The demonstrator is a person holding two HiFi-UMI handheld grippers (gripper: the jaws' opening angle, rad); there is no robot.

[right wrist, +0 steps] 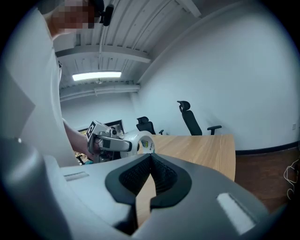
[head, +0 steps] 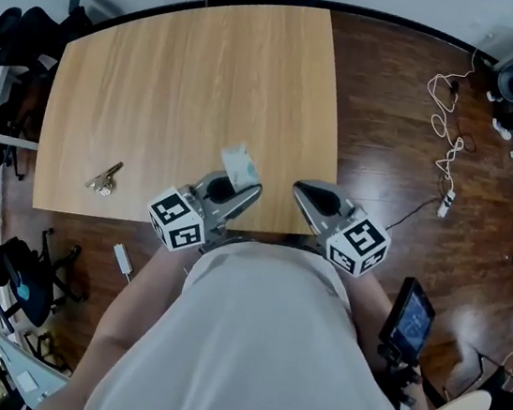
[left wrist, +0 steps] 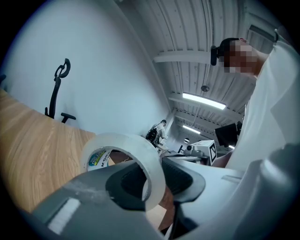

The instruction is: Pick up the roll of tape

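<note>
Tape held the left side's attention: the roll of tape, a pale translucent ring with a printed label inside its core, stood on edge in the left gripper. The jaws were partly apart and pressed on the wall of the ring, one pad reaching into the hole and the other bearing on the outer face, so most of the roll stuck out beyond and above the fingertips. Held this way, the roll was up off the desk, over the desk's near edge, just ahead of the person's white shirt. The right gripper was level with the left one and near it on its right. Its ribbed pads met at the tips with nothing between them, and it carried nothing. Each gripper's marker cube sat at its rear, close against the person's body. Well off to the left of the left gripper, near the same edge of the desk, lay a small metallic cluster that seemed to be keys, though the head view showed them too small to be sure. Ahead of the right gripper, past the far end of the desk, a black office chair stood against the pale wall. To that gripper's right was dark wooden floor with a white cable looped across it.
</note>
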